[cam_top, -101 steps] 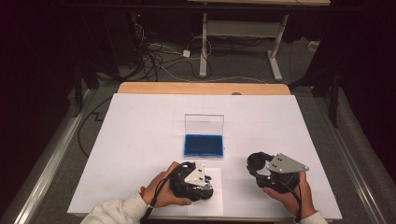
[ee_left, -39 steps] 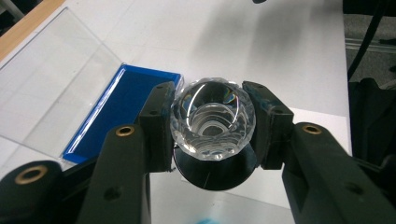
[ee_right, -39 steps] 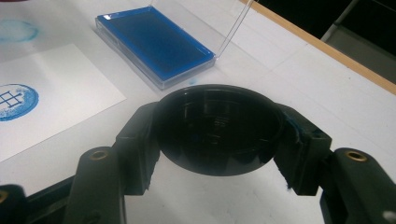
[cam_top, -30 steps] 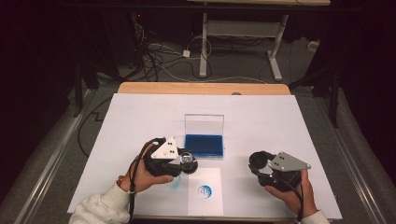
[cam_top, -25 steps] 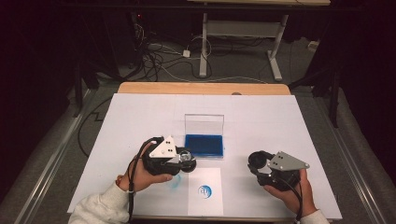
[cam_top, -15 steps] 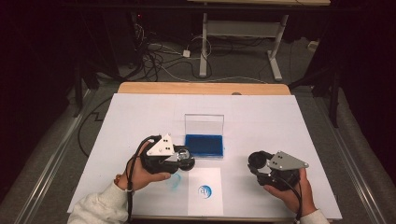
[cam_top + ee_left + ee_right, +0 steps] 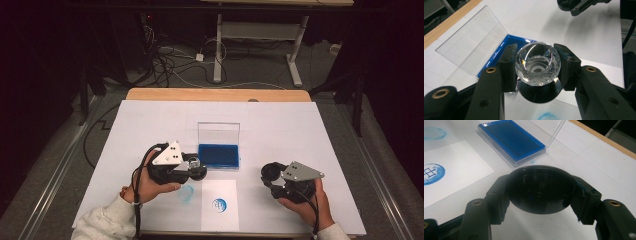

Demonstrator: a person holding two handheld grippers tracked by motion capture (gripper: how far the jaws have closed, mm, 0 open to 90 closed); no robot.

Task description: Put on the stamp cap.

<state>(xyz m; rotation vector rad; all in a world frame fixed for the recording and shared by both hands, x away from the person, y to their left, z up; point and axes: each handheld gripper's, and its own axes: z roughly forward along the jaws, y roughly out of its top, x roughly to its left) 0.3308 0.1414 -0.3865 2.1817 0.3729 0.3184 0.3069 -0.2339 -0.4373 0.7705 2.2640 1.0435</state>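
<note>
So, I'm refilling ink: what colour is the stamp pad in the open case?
Blue; the stamp pad shows best in the right gripper view.

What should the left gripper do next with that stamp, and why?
Probably lower the stamp onto the blue ink pad. The left gripper grips it beside the open pad, not yet on it. The paper already bears one blue print, so re-inking seems likely. The right gripper holds a black cap, likely the stamp's cover.
</note>
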